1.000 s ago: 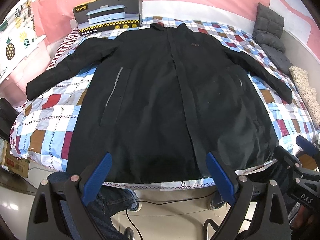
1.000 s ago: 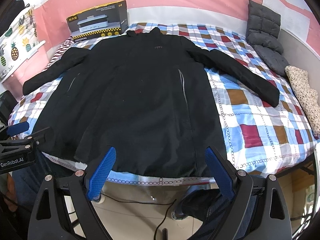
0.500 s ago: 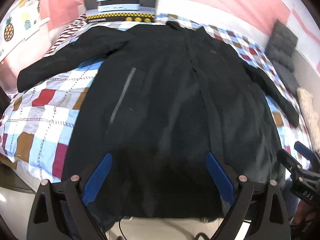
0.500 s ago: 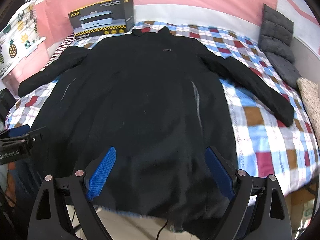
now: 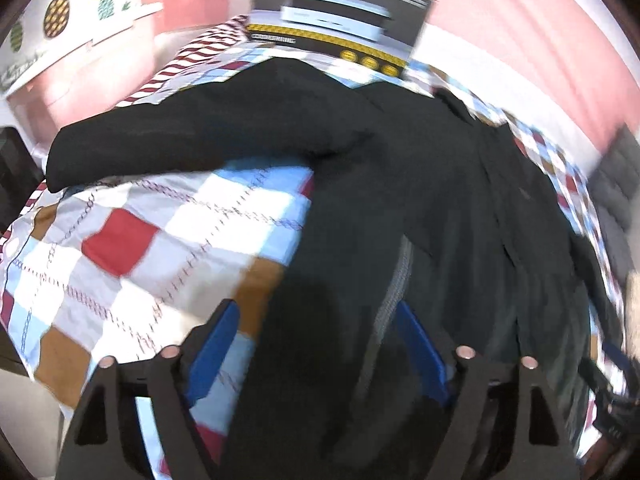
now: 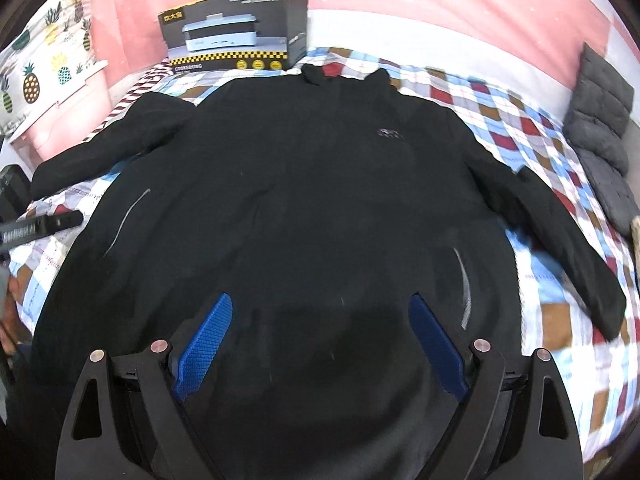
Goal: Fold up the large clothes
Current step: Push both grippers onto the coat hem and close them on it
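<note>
A large black jacket [image 6: 304, 208] lies spread flat, front up, on a checked bedsheet [image 6: 560, 320], sleeves out to both sides. In the left wrist view the jacket [image 5: 460, 240] fills the right half and its left sleeve [image 5: 192, 140] stretches across the sheet [image 5: 140, 248]. My left gripper [image 5: 316, 320] is open, low over the jacket's left side edge near a grey pocket zip [image 5: 394, 288]. My right gripper [image 6: 320, 320] is open over the jacket's lower middle. The left gripper also shows at the left edge of the right wrist view [image 6: 40, 226].
A black appliance box [image 6: 236, 28] stands at the head of the bed against the pink wall. Grey quilted cushions [image 6: 604, 136] lie along the right side. A pineapple-print cloth [image 6: 40, 56] hangs at the far left.
Both grippers moved forward from the foot of the bed over the jacket. The left one swung left and down toward the jacket's left edge and sleeve. Both stay open.
</note>
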### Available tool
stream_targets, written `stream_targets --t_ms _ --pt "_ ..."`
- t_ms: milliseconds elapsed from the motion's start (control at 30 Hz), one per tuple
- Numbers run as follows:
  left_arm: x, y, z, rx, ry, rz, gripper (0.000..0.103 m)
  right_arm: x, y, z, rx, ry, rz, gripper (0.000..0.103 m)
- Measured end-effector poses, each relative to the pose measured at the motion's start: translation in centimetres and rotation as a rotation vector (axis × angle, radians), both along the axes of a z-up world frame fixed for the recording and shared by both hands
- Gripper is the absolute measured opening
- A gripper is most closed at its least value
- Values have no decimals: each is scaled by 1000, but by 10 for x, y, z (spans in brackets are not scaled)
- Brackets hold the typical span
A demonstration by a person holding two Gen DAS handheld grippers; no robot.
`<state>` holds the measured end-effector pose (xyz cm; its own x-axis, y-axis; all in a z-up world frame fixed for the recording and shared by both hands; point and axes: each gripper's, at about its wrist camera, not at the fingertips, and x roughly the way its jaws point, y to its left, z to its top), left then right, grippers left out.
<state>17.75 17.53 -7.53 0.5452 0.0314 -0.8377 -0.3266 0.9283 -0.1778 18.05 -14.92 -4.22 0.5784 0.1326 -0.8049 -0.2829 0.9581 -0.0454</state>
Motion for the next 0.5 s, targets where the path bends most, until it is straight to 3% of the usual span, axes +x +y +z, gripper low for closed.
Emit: stream_targets --t_ms 100,333,500 --pt "15 35 -2 8 -7 55 72 16 8 1 -6 -4 10 90" --pt "37 125 -22 6 -13 250 72 49 21 -8 -5 6 23 90" --pt "42 183 -45 -93 -14 396 72 66 28 -17 -2 27 24 90"
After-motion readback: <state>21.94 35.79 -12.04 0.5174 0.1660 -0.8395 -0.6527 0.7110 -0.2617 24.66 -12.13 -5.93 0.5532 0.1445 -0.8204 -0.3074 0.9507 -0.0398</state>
